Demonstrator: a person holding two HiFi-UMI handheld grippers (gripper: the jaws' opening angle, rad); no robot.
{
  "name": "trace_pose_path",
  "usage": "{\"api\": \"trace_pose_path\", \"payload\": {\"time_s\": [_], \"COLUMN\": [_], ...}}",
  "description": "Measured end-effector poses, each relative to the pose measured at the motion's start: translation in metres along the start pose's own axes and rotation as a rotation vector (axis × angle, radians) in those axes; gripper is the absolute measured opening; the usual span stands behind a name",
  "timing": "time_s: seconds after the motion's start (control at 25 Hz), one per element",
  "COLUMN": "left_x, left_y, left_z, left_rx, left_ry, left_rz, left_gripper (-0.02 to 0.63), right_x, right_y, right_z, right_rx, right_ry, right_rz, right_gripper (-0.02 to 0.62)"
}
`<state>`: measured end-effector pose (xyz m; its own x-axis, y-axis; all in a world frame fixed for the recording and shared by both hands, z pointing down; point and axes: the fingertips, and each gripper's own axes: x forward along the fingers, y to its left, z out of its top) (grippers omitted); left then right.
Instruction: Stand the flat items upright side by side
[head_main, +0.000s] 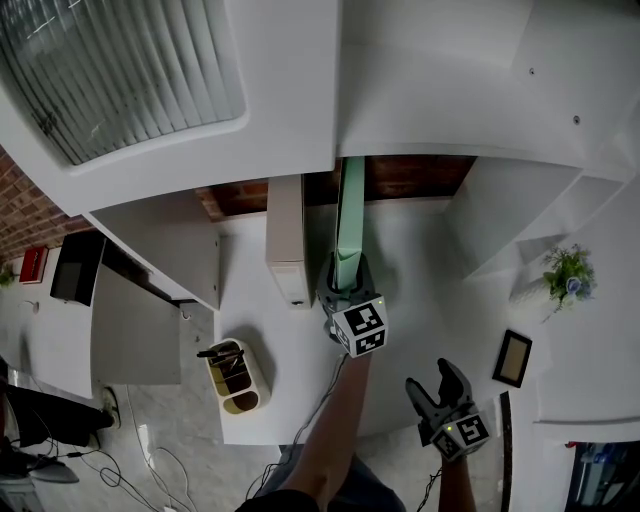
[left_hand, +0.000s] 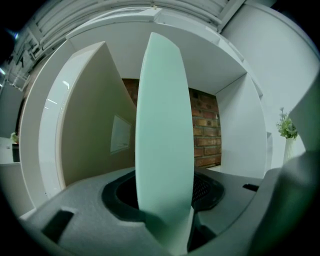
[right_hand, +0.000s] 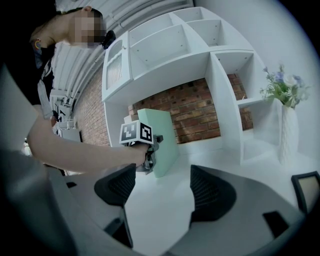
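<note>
the left gripper (head_main: 346, 282) sits with jaws loose around the near edge of the green board (head_main: 352, 210), which stands upright on the desk (head_main: 420, 250) beside the upright beige board (head_main: 286, 235), apparently to steady it, while the right gripper (head_main: 437, 385) waits apart, open and empty.

Home-office-type rm: white shelf unit (right_hand: 223, 105), brick wall (right_hand: 195, 107), flower vase (right_hand: 288, 132), pen holder (head_main: 238, 377).
</note>
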<state>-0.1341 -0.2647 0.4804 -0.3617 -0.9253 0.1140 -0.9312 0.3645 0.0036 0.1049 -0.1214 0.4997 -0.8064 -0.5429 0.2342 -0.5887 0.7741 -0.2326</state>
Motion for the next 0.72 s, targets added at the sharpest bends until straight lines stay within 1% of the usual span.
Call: {"api": "trace_pose_path", "payload": {"time_s": [0.16,0.48,0.72], "left_x": [-0.004,-0.036,-0.079], "left_y": [-0.005,-0.007,-0.008], "left_z": [0.006,0.010,0.012], "left_rx": [0.005,0.024,0.012], "left_ry": [-0.017,-0.025,-0.012], "left_rz": [-0.032,-0.063,-0.109], "left_gripper": [0.231,0.244,0.244], "right_x": [-0.002,-0.007,-0.010], "right_y": [0.002,0.013,0.027], "right_z": [0.000,0.008,0.016], "right_rx": [0.002,-0.010,-0.016], "right_ry": [-0.006,-0.030,-0.061], "right_rz": [-0.005,-0.008,-0.014], "right_gripper": [0.331,0.331,0.331]}}
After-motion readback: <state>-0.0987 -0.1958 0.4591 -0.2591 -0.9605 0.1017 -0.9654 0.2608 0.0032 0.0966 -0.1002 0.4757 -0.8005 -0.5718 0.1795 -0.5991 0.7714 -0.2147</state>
